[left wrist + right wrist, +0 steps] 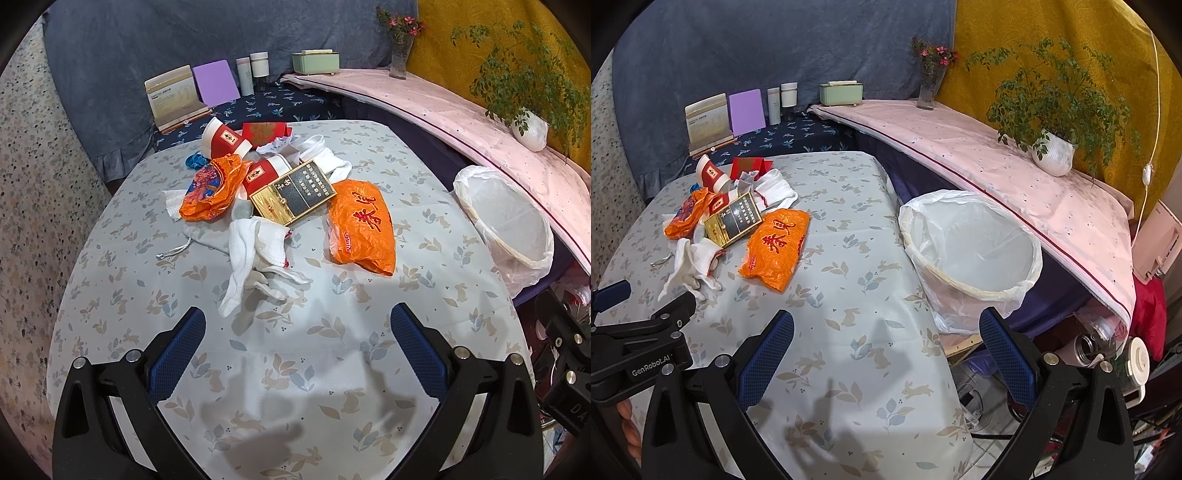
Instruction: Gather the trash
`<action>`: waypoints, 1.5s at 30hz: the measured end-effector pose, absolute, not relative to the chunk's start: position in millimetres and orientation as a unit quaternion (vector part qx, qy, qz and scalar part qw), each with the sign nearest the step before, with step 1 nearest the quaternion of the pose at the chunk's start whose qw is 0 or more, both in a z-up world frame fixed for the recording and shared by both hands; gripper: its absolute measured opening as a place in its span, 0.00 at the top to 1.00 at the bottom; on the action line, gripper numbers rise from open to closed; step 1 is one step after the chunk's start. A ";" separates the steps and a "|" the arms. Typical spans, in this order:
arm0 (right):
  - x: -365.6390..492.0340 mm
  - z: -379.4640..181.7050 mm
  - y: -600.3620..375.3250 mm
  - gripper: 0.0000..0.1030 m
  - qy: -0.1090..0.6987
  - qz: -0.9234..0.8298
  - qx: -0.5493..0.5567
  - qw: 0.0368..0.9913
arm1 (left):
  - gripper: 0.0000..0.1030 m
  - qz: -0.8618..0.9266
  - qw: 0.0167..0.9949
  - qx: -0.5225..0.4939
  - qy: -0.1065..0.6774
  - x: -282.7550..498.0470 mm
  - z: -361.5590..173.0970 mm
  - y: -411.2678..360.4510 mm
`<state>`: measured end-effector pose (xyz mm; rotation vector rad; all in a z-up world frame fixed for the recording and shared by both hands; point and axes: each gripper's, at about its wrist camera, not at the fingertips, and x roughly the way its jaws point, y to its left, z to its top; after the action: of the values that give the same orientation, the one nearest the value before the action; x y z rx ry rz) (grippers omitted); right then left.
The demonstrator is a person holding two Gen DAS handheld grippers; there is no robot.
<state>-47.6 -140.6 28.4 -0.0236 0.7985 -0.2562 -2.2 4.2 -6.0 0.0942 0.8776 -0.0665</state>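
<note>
Left gripper (297, 332): nearest the lens, fingers spread wide and holding nothing, hovering over bare cloth just short of the litter.
Right gripper (886, 334): also spread and empty, poised over the table's right edge with the bin just beyond its right finger.
Table (857, 229): covered in a pale leaf-and-rabbit cloth; all the trash sits in one heap toward its far left.
Bin (975, 254): lined with a white bag, standing off the table's right side, tilted toward the table, and apparently empty.
Orange bag (364, 225): the biggest loose piece, lying flat and apart from the heap on its bin side.
White gloves (258, 254): crumpled at the heap's near edge, closest to the left gripper.
Gold box (291, 197): rests on the heap between the gloves and the red-and-white paper cups (225, 140).
Crumpled orange wrapper (212, 188): at the heap's left.
Step in hand: judged to be the start, since nothing is collected yet.
Next move: likely the left gripper advances and lowers onto the gloves, pinching a raised fold; the limp fabric may trail on the way to the bin.
</note>
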 end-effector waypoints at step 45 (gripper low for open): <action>-47.1 23.9 -143.0 0.07 0.387 -0.134 -0.014 0.912 | 0.07 -0.036 0.902 0.046 0.427 -1.4 -9.1 4.6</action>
<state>-47.1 -143.0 23.9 -0.0289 0.7972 -0.2755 -1.4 4.6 -9.1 0.0950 0.8825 -0.0742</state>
